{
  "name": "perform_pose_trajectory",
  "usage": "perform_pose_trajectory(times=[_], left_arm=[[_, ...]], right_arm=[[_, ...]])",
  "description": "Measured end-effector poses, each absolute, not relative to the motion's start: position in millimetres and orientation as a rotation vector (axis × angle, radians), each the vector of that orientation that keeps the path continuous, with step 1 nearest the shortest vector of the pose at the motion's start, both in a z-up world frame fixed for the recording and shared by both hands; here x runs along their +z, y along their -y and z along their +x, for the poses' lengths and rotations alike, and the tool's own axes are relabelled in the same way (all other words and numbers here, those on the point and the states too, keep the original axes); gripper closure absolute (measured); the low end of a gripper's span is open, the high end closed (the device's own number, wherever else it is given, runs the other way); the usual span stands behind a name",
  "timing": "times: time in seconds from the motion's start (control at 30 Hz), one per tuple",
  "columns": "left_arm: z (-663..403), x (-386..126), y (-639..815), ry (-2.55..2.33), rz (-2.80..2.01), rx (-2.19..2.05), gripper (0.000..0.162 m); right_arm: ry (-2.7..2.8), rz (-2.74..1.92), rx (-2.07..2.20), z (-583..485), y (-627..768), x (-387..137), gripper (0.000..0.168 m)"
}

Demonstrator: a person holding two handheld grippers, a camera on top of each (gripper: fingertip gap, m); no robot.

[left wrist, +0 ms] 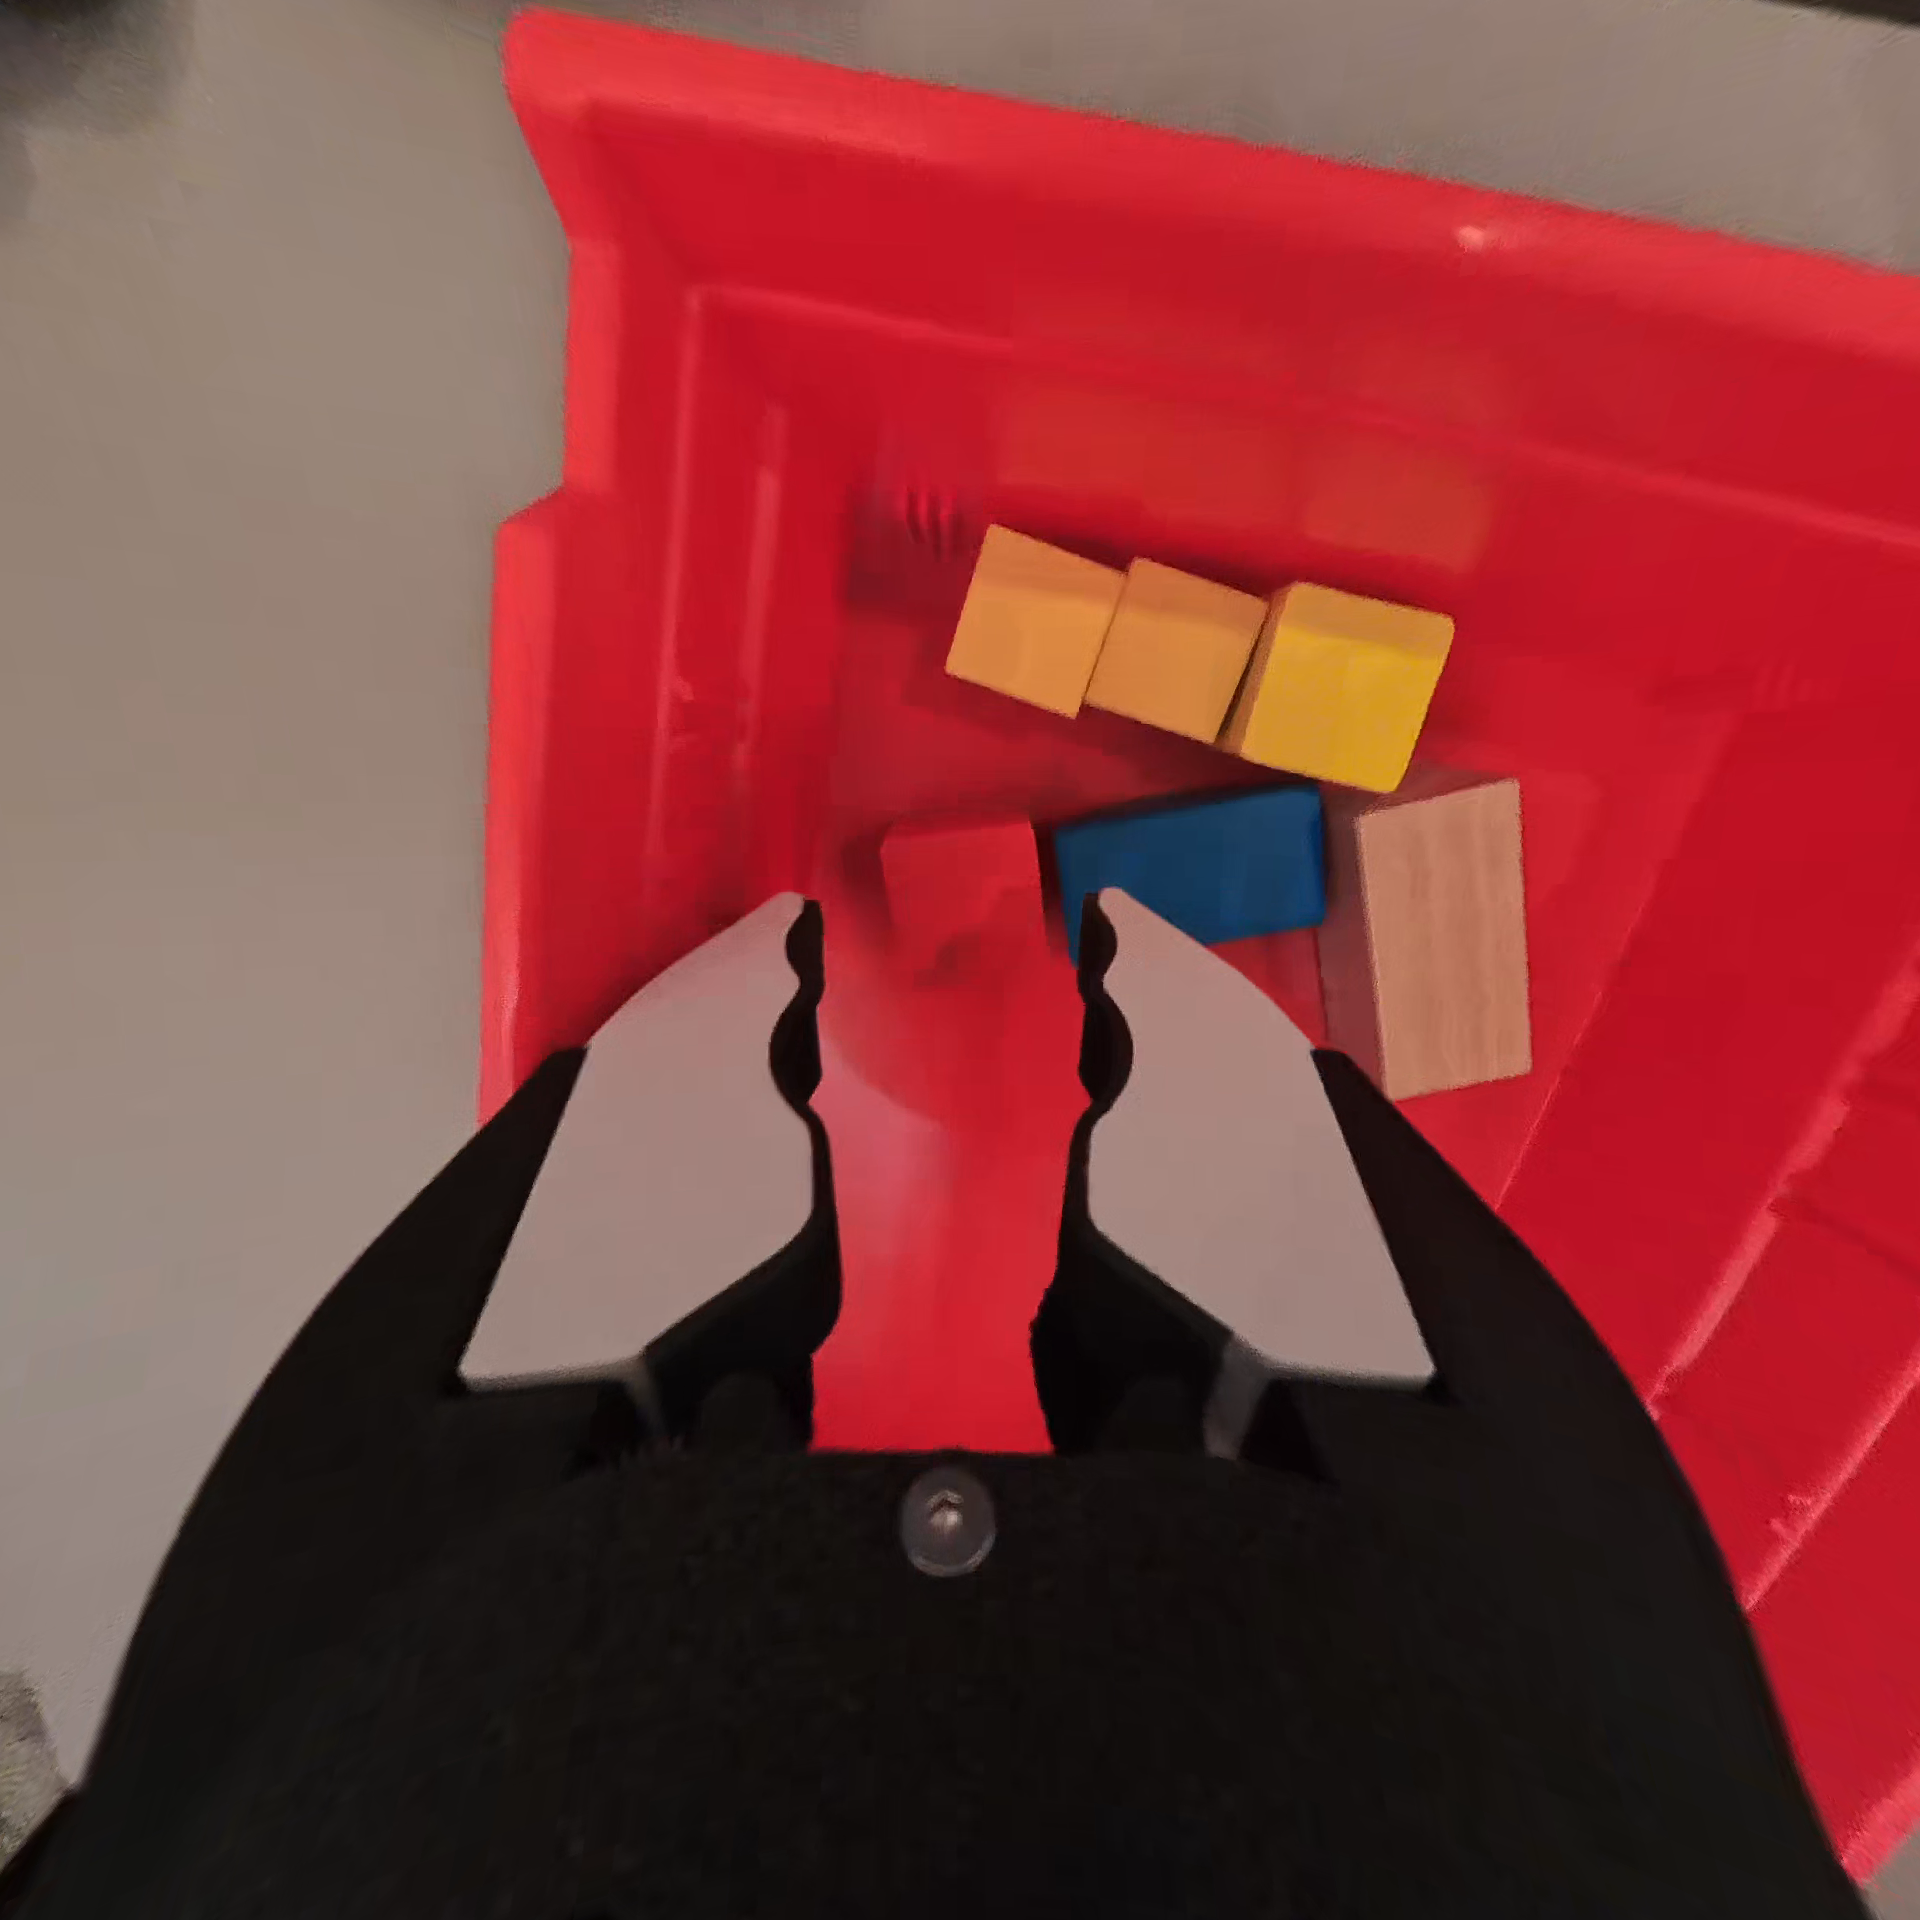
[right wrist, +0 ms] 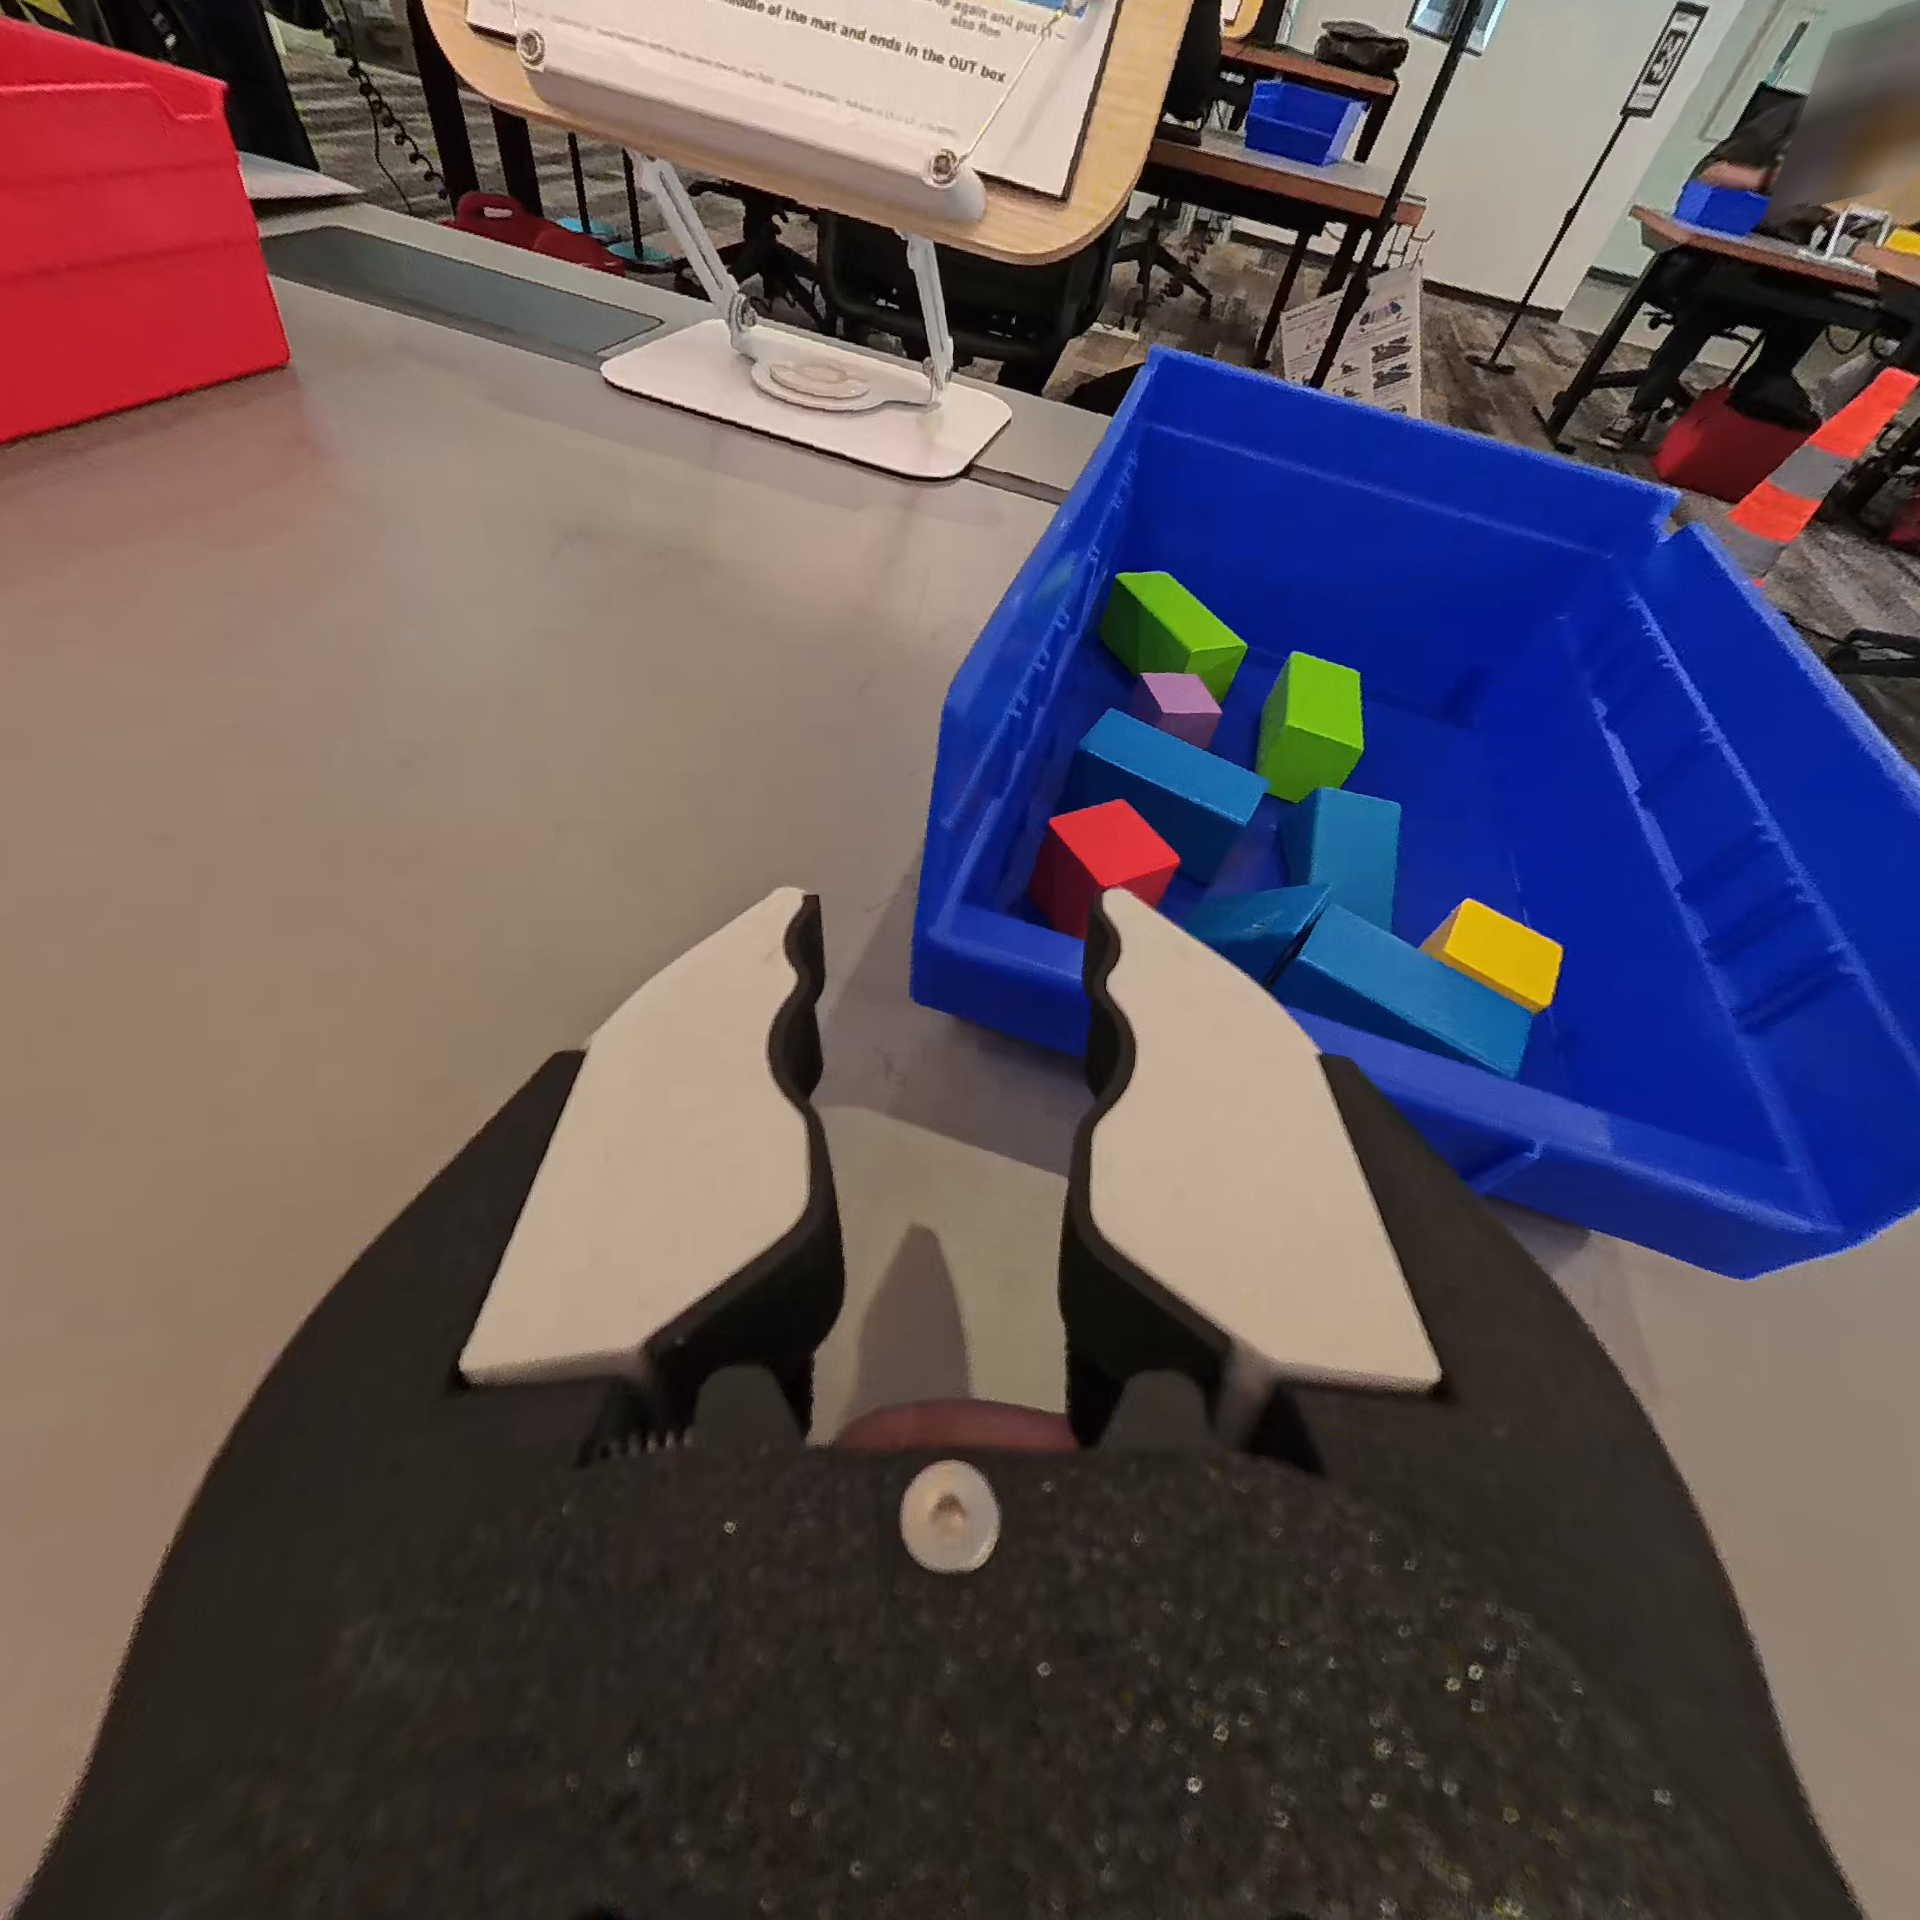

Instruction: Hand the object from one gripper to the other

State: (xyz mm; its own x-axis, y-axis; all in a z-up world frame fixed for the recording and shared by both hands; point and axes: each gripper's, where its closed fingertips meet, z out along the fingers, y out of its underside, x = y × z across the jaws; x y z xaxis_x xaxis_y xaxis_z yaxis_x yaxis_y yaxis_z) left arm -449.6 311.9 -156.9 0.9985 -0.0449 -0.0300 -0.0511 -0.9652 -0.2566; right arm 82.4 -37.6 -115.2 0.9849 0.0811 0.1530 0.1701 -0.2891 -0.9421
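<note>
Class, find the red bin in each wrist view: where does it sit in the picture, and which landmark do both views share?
Left wrist view: the red bin fills the centre and right, below the open left gripper.
Right wrist view: only a corner of it shows, upper left.
Shared landmark: the grey tabletop it stands on.

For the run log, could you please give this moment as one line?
left gripper: open, empty, over red bin | right gripper: open, empty, beside blue bin | handover: not begun
</note>
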Motion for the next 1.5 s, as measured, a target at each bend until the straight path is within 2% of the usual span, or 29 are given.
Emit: perform_pose_trajectory(times=[0.1,0.2,0.23,0.43,0.53,0.7,0.87,0.93,0.97,1.13,1.23,1.3,1.33,1.47,1.5], left_arm=[[-450,-164,-314,-0.042,-2.909,0.035,0.124],[-453,-169,-311,-0.067,-2.929,0.101,0.125],[-451,-170,-311,-0.076,-2.931,0.105,0.131],[-440,-166,-298,-0.148,-2.931,0.014,0.132],[-432,-144,-289,-0.191,-2.86,-0.104,0.132],[-391,-75,-254,-0.24,-2.626,-0.691,0.132],[-308,-1,-176,-0.42,-2.29,-1.5,0.132],[-279,17,-137,-0.495,-2.178,-1.817,0.132],[-268,22,-123,-0.502,-2.119,-1.927,0.132],[-216,18,-59,-0.547,-1.977,-2.255,0.132],[-197,9,-37,-0.534,-1.951,-2.392,0.132],[-189,2,-28,-0.532,-1.951,-2.43,0.132],[-185,-2,-25,-0.52,-1.959,-2.436,0.132],[-182,3,-13,-0.519,-1.866,-2.55,0.131],[-186,7,-9,-0.556,-1.79,-2.539,0.121]], right_arm=[[0.194,-1.877,-0.094,83,38,-118,0.12],[0.204,-1.876,-0.105,84,38,-117,0.121],[0.205,-1.874,-0.108,85,38,-116,0.121],[0.211,-1.865,-0.105,86,39,-113,0.121],[0.22,-1.84,-0.09,81,40,-107,0.121],[0.344,-1.751,0.099,39,33,-92,0.122],[0.594,-1.608,0.318,-50,12,-54,0.12],[0.636,-1.549,0.373,-84,0,-32,0.108],[0.666,-1.524,0.407,-101,-4,-22,0.11],[0.784,-1.431,0.487,-170,-21,8,0.111],[0.808,-1.423,0.443,-185,-30,5,0.11],[0.834,-1.428,0.441,-188,-30,-3,0.117],[0.864,-1.423,0.454,-189,-26,-6,0.133],[0.886,-1.371,0.468,-182,-13,0,0.134],[0.881,-1.374,0.462,-178,-11,4,0.134]])
